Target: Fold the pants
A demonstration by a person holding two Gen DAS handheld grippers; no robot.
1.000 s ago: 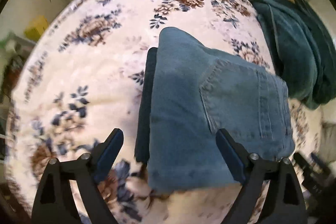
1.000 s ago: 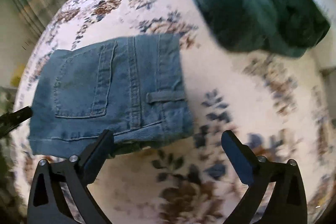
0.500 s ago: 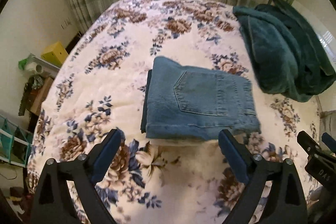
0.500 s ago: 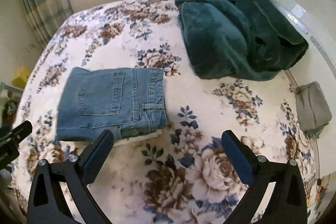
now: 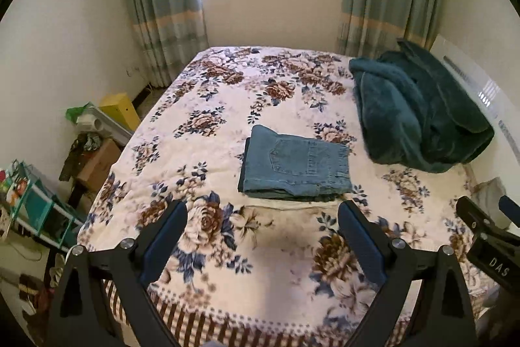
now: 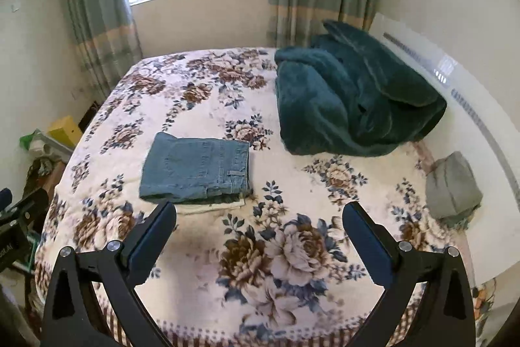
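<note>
- Jeans (image 5: 295, 166) lie folded into a neat rectangle near the middle of the bed (image 5: 227, 249) — folding looks finished.
- Left gripper (image 5: 261, 238) and right gripper (image 6: 260, 234) both gape wide, empty, above the bed's near edge.

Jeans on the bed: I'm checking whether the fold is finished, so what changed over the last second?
Both grippers, left and right, pulled back and up from the folded jeans, open and empty throughout. The jeans stayed folded on the floral bedspread; the green blanket did not move.
</note>
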